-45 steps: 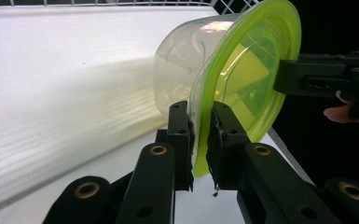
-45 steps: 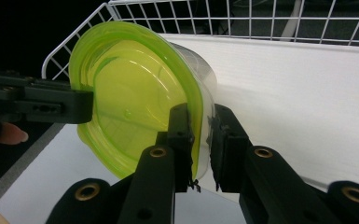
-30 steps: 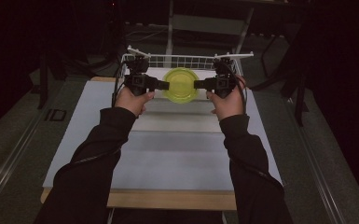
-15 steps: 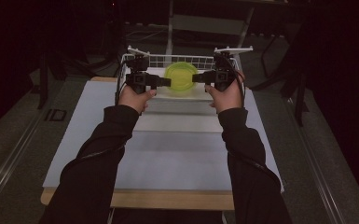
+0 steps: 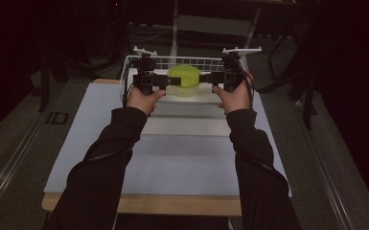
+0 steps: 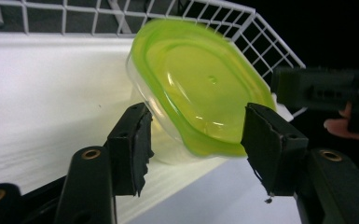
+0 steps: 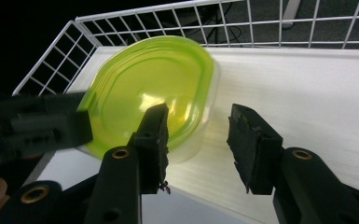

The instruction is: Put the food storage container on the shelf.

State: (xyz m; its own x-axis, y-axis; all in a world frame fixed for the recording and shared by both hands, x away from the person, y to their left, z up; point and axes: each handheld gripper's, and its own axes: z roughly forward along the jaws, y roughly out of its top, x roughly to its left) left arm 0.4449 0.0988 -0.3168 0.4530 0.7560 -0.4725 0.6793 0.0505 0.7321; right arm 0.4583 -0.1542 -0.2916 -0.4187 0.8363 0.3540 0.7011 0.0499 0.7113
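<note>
A clear tub with a lime-green lid (image 5: 184, 76) sits inside a white wire basket (image 5: 172, 59) at the table's far end. My left gripper (image 5: 170, 80) reaches it from the left and my right gripper (image 5: 205, 78) from the right. Both pairs of jaws have just been opening. In the left gripper view the tub's near edge (image 6: 196, 84) lies between the left gripper's (image 6: 196, 114) spread jaws, and the pads stand off it. In the right gripper view the tub (image 7: 140, 88) sits mostly left of the right gripper (image 7: 198, 112), whose jaws are apart around its rim.
The basket's wire walls (image 7: 242, 18) rise behind and beside the tub, and its floor is white (image 6: 51, 93). White boards (image 5: 187, 139) cover the wooden table in front of the basket. Both black-sleeved forearms stretch across them. Dark floor lies all around.
The tub and both grippers have shifted slightly farther into the basket. Both pairs of jaws, which gripped the tub's sides, have spread off it.
</note>
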